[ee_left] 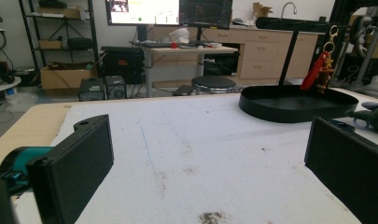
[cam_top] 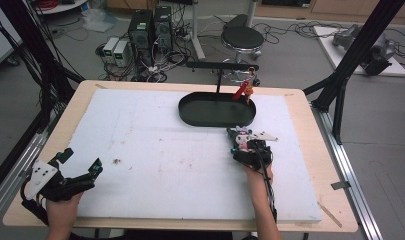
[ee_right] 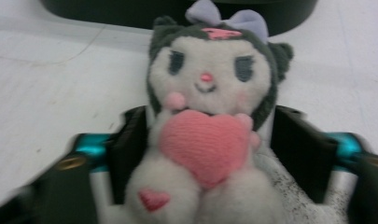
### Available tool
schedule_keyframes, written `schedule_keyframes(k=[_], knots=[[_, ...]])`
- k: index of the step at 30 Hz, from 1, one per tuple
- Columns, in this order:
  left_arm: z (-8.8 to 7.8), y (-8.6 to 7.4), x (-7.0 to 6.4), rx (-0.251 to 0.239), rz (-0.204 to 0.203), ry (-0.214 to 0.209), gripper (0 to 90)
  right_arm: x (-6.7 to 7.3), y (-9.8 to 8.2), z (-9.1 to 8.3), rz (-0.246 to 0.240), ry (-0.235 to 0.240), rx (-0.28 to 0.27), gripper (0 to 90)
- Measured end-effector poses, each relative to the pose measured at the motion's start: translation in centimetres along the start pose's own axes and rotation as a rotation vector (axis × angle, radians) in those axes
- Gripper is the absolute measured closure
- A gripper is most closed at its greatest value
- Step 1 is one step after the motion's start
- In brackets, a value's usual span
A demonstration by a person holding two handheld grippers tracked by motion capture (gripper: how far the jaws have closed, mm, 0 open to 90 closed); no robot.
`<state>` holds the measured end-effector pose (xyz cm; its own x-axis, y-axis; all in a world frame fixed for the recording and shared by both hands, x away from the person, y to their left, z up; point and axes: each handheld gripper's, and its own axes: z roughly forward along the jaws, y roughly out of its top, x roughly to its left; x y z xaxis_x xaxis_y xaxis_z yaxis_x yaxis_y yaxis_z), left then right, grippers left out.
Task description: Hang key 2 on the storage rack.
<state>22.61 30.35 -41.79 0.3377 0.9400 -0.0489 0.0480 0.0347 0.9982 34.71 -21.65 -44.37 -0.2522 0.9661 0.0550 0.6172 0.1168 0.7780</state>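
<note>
1. Plush toy [ee_right: 207,135] sits on the table [cam_top: 155,150] just before the tray [cam_top: 216,110], pinched by the right gripper [cam_top: 238,136].
2. Left gripper [cam_top: 82,162] rests spread wide.
3. Maybe left: hang it on the stand [cam_top: 221,65] by the keychain [cam_top: 243,90].

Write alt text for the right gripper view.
A plush toy with a grey hood, lilac bow and pink heart sits between the black jaws of the right hand-held gripper, on a white table cover. A black tray lies behind.

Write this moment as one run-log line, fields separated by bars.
right hand-held gripper: shut on plush toy | left hand-held gripper: open, empty | black tray: behind toy
</note>
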Motion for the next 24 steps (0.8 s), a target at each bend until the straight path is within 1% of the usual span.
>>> schedule_keyframes(k=[2,5,6,7,9,11,13,17,20,24], knots=[[0.0,0.0,0.0,-0.002,-0.002,-0.001,1.7,0.1,0.0,-0.1,-0.023,0.005,0.0,46.6],[0.0,0.0,0.0,-0.001,-0.004,-0.001,1.7,0.1,0.0,-0.1,-0.044,0.016,0.006,50.9],[0.0,0.0,0.0,-0.001,-0.003,-0.001,1.7,0.1,0.1,-0.2,-0.043,0.018,0.009,51.6],[0.0,0.0,0.0,-0.001,-0.004,0.0,1.7,0.1,0.1,-0.2,-0.056,0.021,0.008,51.9],[0.0,0.0,0.0,-0.001,-0.003,0.0,1.7,0.1,0.0,-0.2,-0.063,0.027,0.009,52.2],[0.0,0.0,0.0,-0.001,-0.001,-0.002,1.7,0.1,0.0,-0.2,-0.069,0.033,0.007,52.3],[0.0,0.0,0.0,-0.001,-0.003,0.0,1.7,0.1,0.0,-0.3,-0.064,0.039,0.002,52.3],[0.0,0.0,0.1,-0.001,-0.002,-0.001,1.7,0.3,0.2,-0.6,-0.07,0.042,-0.033,52.3],[0.0,0.0,0.1,0.0,-0.002,-0.001,1.7,0.3,0.2,-0.9,-0.062,0.052,-0.053,52.2],[0.1,-0.1,0.0,0.001,-0.003,-0.002,1.7,0.2,0.3,-1.4,-0.057,0.048,-0.088,52.3]])
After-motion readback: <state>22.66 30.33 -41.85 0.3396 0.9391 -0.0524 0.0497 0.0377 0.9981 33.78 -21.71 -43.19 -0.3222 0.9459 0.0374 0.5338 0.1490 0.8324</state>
